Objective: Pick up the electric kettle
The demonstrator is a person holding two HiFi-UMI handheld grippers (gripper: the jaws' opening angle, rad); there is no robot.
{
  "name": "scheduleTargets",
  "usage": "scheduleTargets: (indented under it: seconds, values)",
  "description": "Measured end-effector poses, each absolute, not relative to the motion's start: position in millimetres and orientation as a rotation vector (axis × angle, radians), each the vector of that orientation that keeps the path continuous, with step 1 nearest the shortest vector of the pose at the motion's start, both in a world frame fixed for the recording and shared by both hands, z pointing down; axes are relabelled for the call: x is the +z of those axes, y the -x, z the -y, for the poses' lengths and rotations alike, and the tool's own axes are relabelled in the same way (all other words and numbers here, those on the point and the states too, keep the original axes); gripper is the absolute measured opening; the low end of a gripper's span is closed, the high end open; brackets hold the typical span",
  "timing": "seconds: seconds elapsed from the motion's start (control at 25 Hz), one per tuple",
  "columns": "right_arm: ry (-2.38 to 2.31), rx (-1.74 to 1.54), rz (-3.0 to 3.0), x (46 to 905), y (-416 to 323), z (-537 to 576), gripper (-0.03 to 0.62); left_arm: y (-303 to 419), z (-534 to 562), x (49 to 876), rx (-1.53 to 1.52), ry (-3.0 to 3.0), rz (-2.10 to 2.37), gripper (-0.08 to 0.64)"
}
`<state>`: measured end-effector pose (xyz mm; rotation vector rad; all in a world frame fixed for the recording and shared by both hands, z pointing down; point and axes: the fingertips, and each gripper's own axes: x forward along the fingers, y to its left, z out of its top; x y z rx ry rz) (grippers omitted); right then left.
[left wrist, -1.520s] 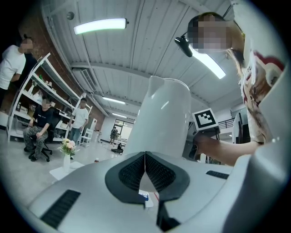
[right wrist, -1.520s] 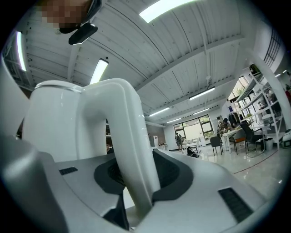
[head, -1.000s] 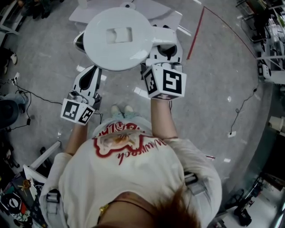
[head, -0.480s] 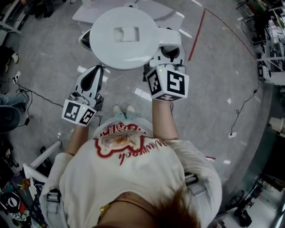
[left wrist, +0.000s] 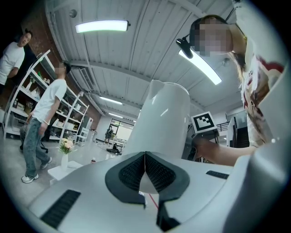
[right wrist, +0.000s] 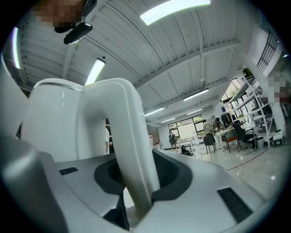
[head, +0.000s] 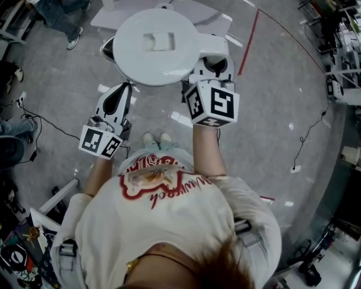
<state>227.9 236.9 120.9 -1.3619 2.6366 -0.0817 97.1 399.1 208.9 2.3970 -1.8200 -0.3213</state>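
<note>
The white electric kettle (head: 159, 46) hangs in the air in front of the person, its round lid facing up in the head view. My right gripper (head: 211, 66) is shut on the kettle's curved handle (right wrist: 129, 150), which runs up between the two dark pads (right wrist: 170, 175); the kettle body (right wrist: 50, 123) fills the left of the right gripper view. My left gripper (head: 119, 90) hovers below and left of the kettle without touching it. Its pads (left wrist: 157, 173) meet with nothing between them, and the kettle body (left wrist: 163, 118) rises just beyond.
A white low table (head: 192, 12) lies under and beyond the kettle. A red line (head: 248, 42) crosses the grey floor, and cables (head: 34, 121) trail at the left. Two people (left wrist: 43, 123) stand by shelving (left wrist: 20, 100), and a small table holds a flower vase (left wrist: 66, 148).
In the head view the kettle and right gripper drifted slightly right early on, then held still. A walking person's legs have entered at the top left.
</note>
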Motion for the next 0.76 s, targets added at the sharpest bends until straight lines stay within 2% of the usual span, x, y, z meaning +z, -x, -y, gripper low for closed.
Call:
scheduleTargets:
  seconds: [0.76]
  values:
    - [1.367, -0.104, -2.635, 132, -230, -225, 0.115, -88, -398, 206, -0.297, -2.387, 1.866, 0.012]
